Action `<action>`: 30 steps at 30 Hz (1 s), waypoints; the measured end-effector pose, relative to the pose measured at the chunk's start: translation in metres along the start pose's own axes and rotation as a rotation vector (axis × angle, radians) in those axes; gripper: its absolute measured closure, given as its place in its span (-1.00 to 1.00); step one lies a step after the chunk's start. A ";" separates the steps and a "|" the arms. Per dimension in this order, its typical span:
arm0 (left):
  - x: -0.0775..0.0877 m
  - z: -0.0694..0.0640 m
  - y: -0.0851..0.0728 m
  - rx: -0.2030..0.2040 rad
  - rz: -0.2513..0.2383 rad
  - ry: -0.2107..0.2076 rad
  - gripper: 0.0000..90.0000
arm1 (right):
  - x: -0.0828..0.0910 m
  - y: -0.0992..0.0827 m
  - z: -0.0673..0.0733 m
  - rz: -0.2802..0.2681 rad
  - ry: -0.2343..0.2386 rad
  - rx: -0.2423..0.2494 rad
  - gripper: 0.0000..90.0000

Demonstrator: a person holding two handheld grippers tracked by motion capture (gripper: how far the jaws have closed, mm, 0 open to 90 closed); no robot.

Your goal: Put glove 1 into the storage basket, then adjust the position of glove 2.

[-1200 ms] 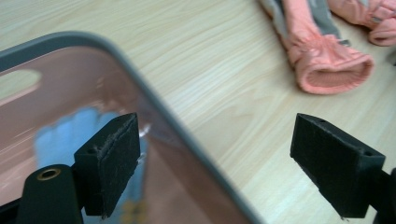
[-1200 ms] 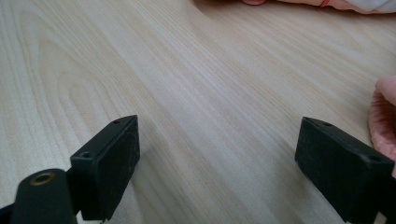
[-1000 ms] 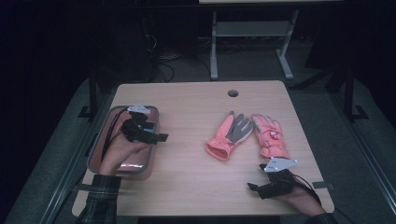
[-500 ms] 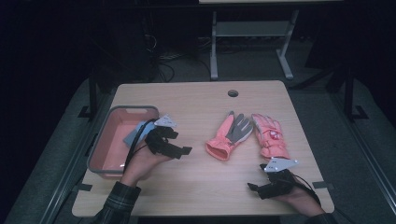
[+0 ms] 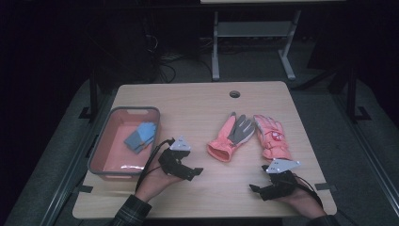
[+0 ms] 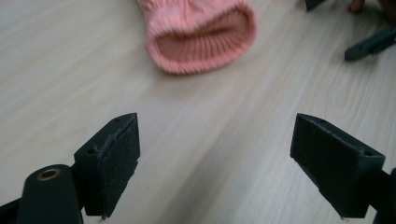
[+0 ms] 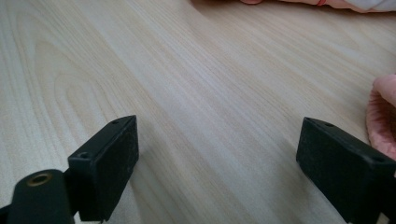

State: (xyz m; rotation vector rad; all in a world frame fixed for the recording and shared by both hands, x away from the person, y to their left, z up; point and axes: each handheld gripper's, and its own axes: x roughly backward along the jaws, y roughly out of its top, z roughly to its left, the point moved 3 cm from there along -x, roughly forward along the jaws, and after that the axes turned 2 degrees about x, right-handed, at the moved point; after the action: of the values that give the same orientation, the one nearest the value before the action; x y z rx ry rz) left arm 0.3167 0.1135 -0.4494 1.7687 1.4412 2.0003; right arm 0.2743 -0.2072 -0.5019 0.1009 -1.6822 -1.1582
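Knitted pink cuff of the grey-palmed glove [image 6: 198, 39] lies flat on the table [image 6: 56, 70], ahead of the wide-open, empty left gripper [image 6: 215, 163], so a shallow closure may pinch only the top layer and drag the glove instead of lifting it.

- The bin [image 5: 153, 123] sits at the table's [image 5: 197, 103] nine o'clock; a cloth [image 5: 140, 137] lies in it.
- Two gloves lie side by side right of centre, glove one [image 5: 231, 139] at nine o'clock of glove two [image 5: 269, 136].
- The left gripper [image 5: 194, 173] is between bin and glove one.
- The right gripper [image 5: 256, 188] is at six o'clock of glove two.
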 end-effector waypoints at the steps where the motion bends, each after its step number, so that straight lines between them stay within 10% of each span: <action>1: 0.000 0.000 0.000 0.000 0.000 0.000 -0.66 | 0.000 0.000 0.000 0.000 0.000 -0.001 -0.73; 16: -0.014 -0.007 -0.040 -0.054 0.034 0.032 -0.71 | 0.001 0.003 0.001 0.020 0.002 -0.008 -0.63; 30: -0.013 -0.002 -0.058 -0.097 -0.040 0.041 -0.72 | 0.006 0.023 0.000 0.051 0.013 -0.095 0.62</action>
State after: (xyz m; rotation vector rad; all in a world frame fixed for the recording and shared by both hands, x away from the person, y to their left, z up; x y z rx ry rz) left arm 0.2915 0.1361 -0.4979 1.6566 1.3549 2.0604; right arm 0.2822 -0.1986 -0.4810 0.0057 -1.6072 -1.1940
